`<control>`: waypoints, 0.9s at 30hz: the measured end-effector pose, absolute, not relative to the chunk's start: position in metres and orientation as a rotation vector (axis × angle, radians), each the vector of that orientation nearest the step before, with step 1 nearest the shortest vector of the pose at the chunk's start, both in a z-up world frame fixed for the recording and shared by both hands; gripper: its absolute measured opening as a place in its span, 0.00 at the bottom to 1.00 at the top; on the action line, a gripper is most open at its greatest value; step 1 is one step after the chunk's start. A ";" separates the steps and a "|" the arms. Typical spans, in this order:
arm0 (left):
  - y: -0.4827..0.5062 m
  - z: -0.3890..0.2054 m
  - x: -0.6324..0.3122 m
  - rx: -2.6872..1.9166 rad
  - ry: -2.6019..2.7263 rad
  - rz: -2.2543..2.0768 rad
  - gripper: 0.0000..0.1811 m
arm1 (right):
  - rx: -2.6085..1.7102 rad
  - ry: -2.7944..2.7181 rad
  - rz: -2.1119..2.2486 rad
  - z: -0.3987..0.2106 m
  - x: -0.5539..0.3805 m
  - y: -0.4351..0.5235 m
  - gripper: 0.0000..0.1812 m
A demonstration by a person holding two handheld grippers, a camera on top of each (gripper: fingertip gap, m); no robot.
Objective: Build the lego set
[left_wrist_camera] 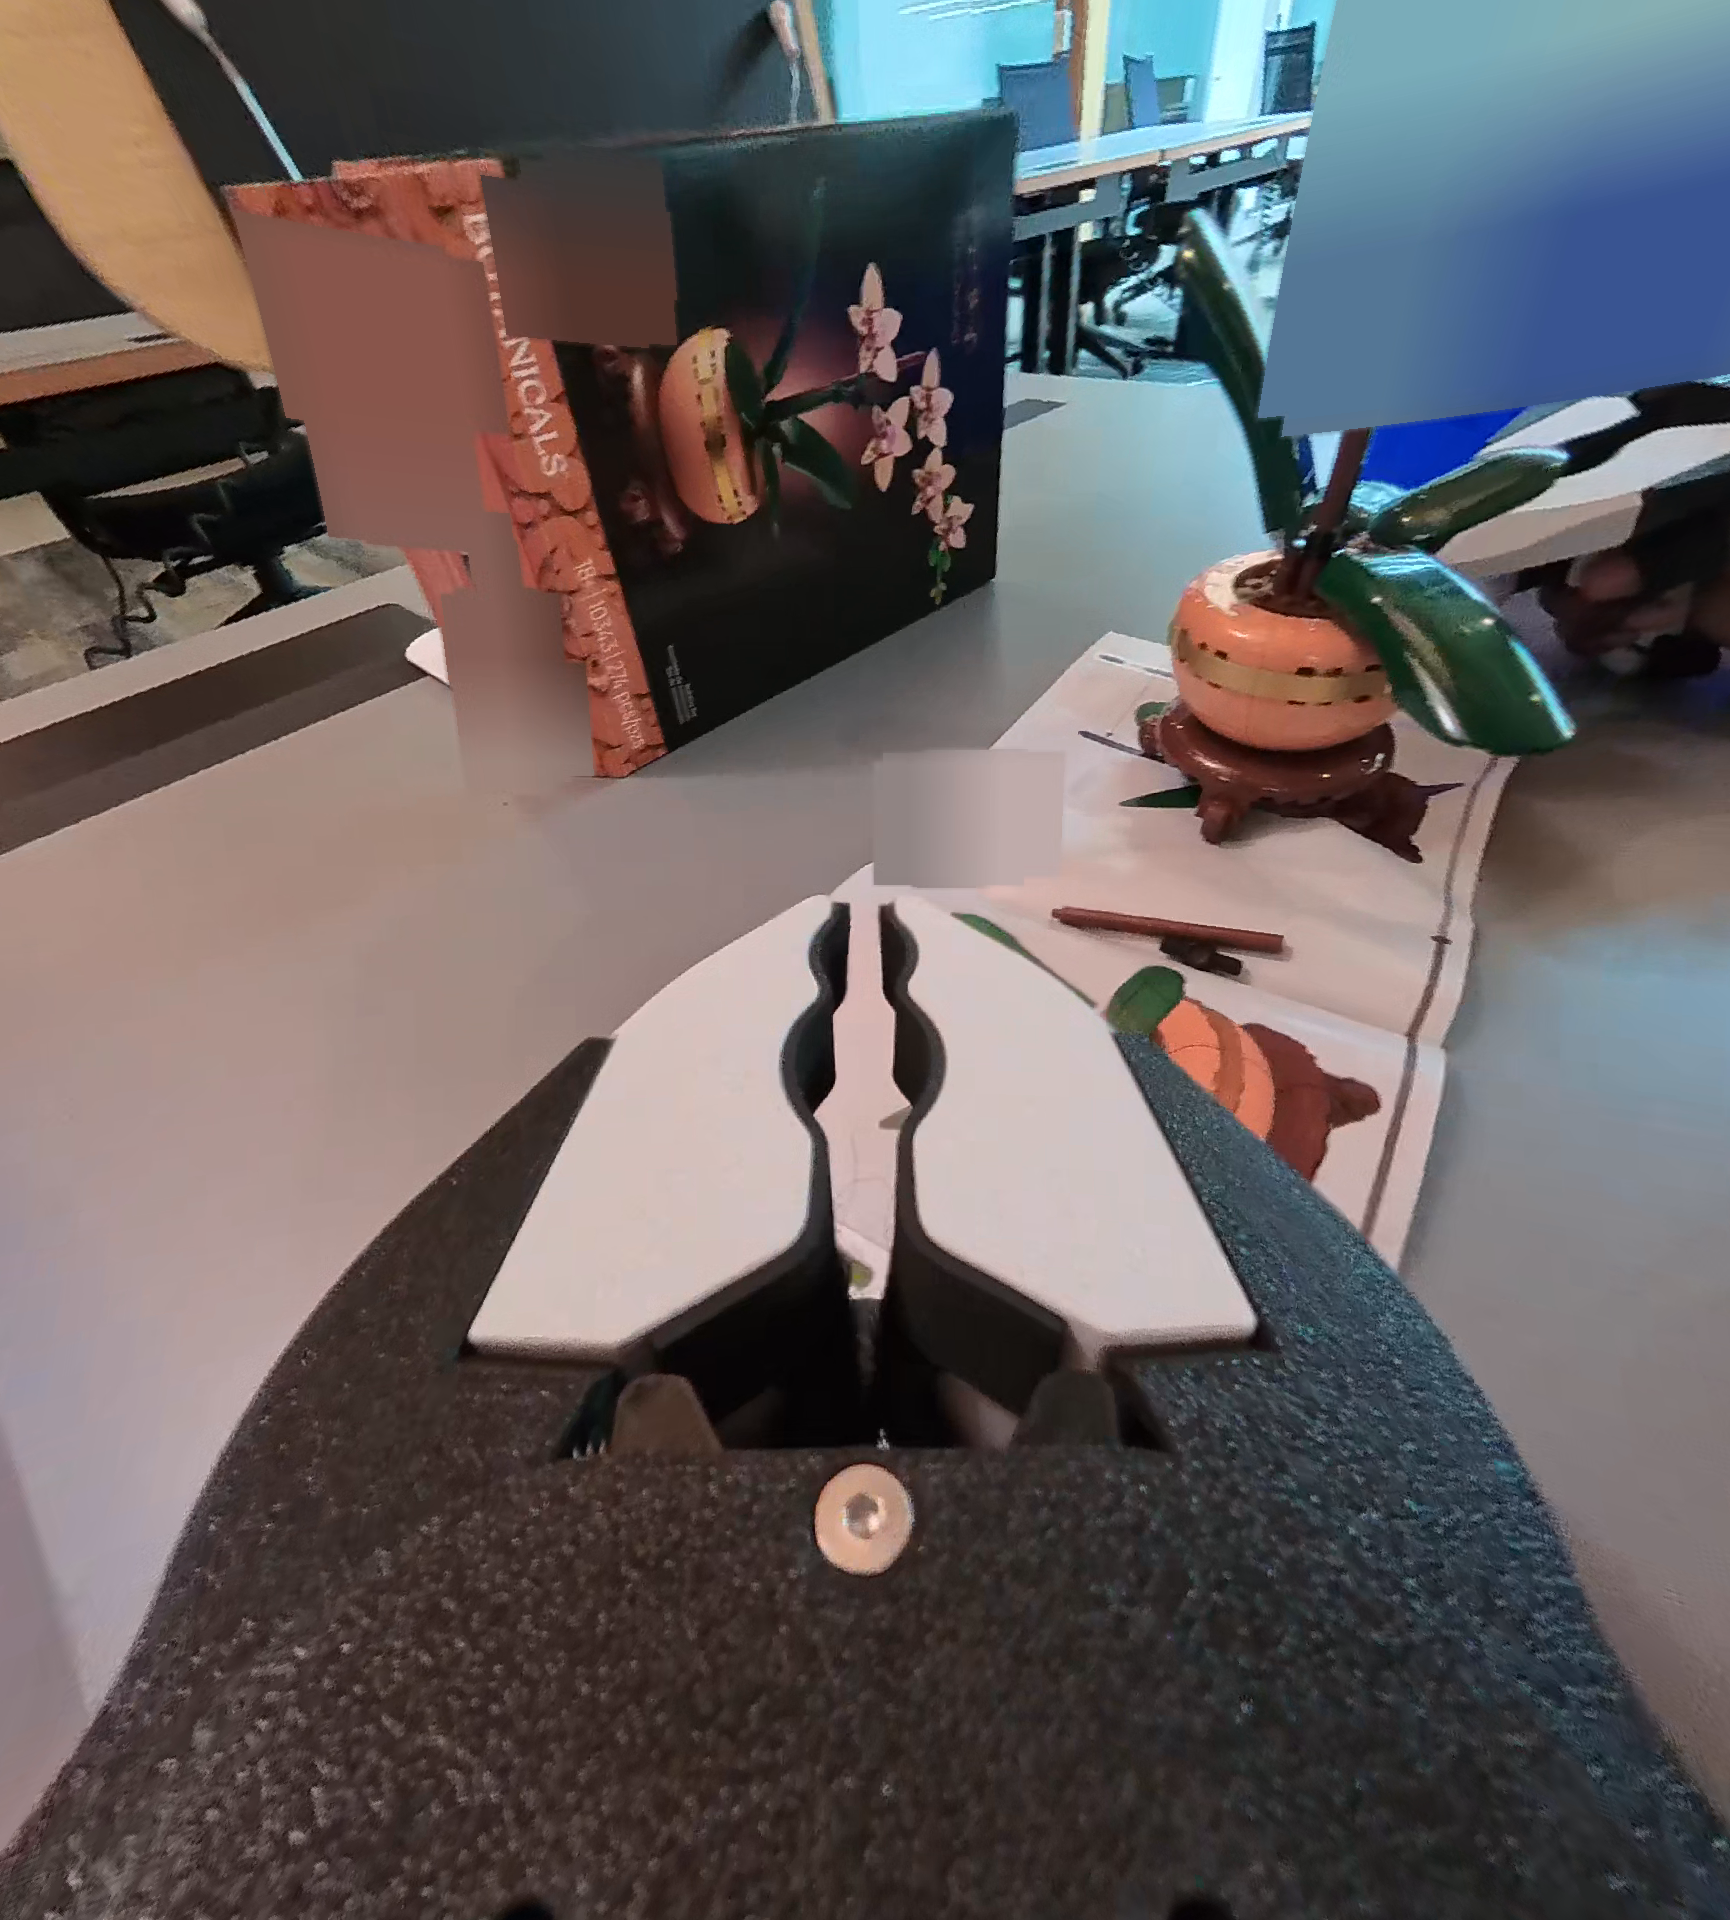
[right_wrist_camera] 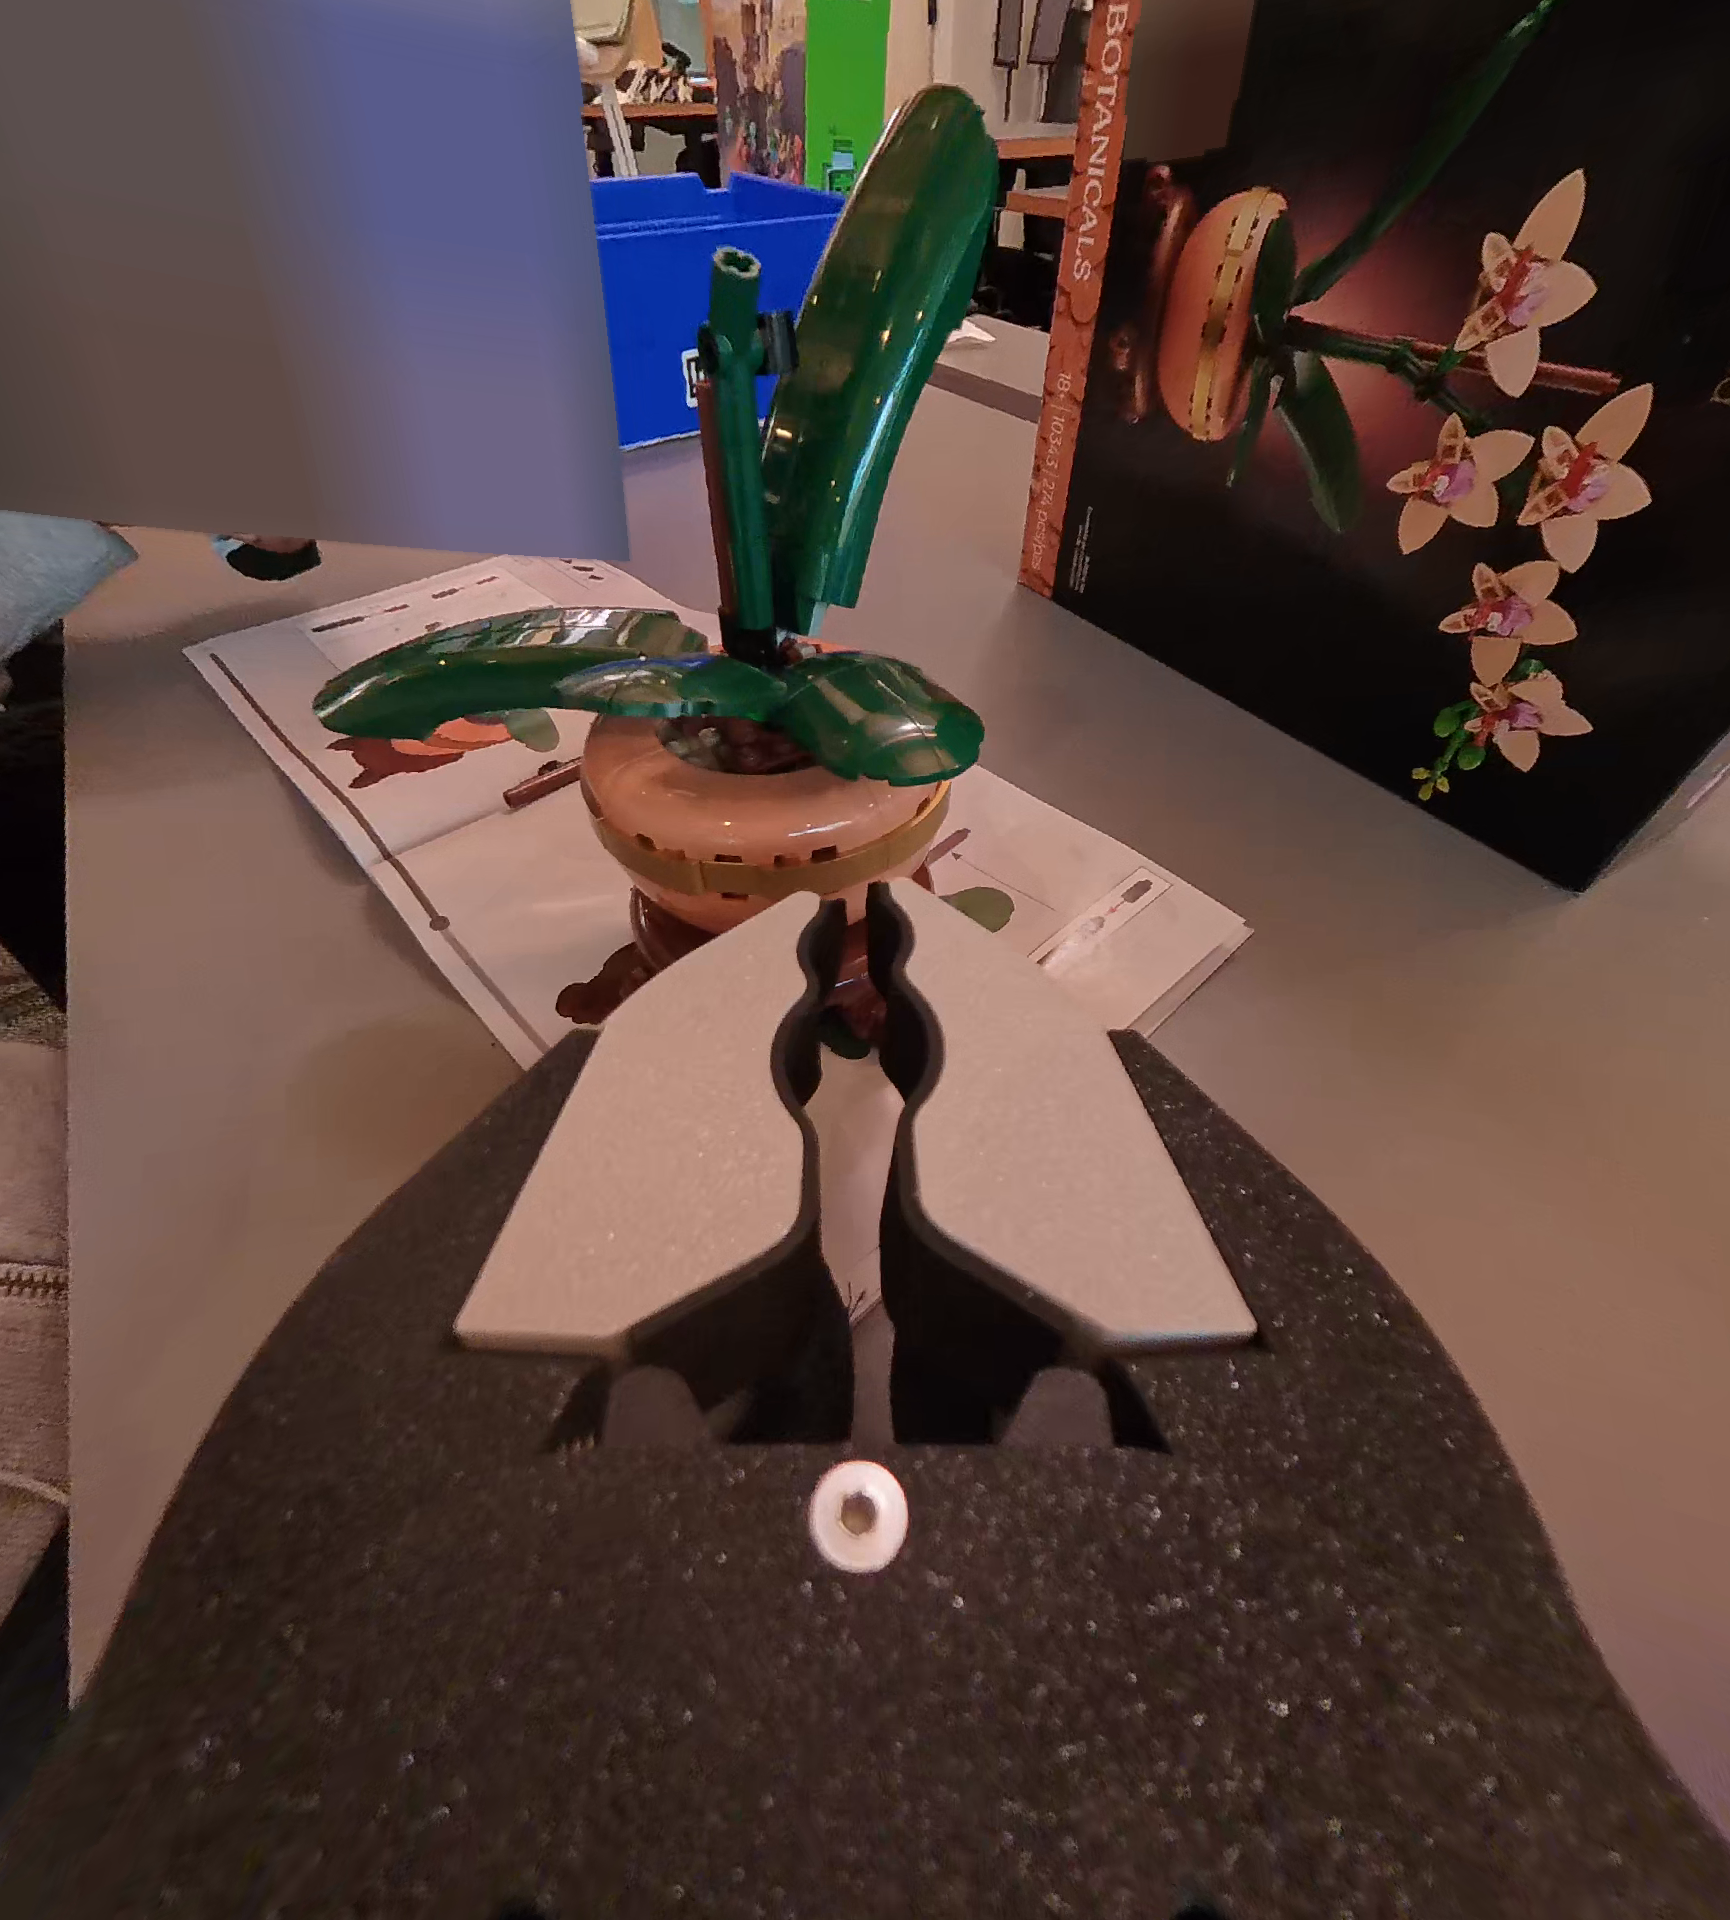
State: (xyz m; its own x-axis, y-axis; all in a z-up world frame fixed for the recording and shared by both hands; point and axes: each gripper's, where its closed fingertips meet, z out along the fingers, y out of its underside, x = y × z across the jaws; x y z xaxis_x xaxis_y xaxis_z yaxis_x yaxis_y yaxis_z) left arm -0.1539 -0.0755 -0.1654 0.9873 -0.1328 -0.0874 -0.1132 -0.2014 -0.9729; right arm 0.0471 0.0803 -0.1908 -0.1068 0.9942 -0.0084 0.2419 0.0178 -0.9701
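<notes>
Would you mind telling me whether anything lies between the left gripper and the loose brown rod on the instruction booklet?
Nothing visible does. The left gripper points over the instruction booklet, and the brown rod lies ahead to its right with only bare page between.

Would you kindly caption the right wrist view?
Right gripper, nearly shut and empty, faces the half-built orchid pot on the booklet.

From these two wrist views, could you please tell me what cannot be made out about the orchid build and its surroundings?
- Brown stand, right wrist view: mostly hidden behind the right gripper.
- Stem top and tall leaf, left wrist view: cut off by a blur patch.
- Instruction booklet, both views: its steps are too small, partly covered by the pot.
- Loose brown rod, right wrist view: half hidden behind the pot.
- Left gripper: its contents are unclear.
</notes>
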 end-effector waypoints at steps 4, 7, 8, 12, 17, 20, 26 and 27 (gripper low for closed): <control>-0.070 -0.160 -0.138 -1.768 0.230 -0.064 0.03 | -1.337 -1.458 1.171 -0.190 0.047 0.082 0.02; -0.063 -0.156 -0.123 -1.757 0.287 -0.074 0.05 | -1.329 -1.442 1.185 -0.187 0.048 0.083 0.02; -0.060 -0.154 -0.119 -1.753 0.309 -0.066 0.06 | -1.322 -1.437 1.191 -0.186 0.049 0.083 0.02; -0.048 -0.146 -0.095 -1.721 0.360 -0.103 0.07 | -1.285 -1.424 1.185 -0.183 0.050 0.082 0.02; -0.026 -0.134 -0.054 -1.656 0.428 -0.201 0.07 | -1.235 -1.453 1.161 -0.182 0.051 0.076 0.02; -0.008 -0.128 -0.032 -1.641 0.470 -0.246 0.07 | -1.258 -1.447 1.155 -0.184 0.050 0.079 0.02; 0.033 -0.124 -0.008 -1.647 0.566 -0.263 0.07 | -1.041 -1.343 1.280 -0.119 0.045 0.071 0.05; 0.037 -0.124 -0.009 -1.658 0.595 -0.238 0.07 | -1.004 -1.363 1.276 -0.110 0.041 0.068 0.06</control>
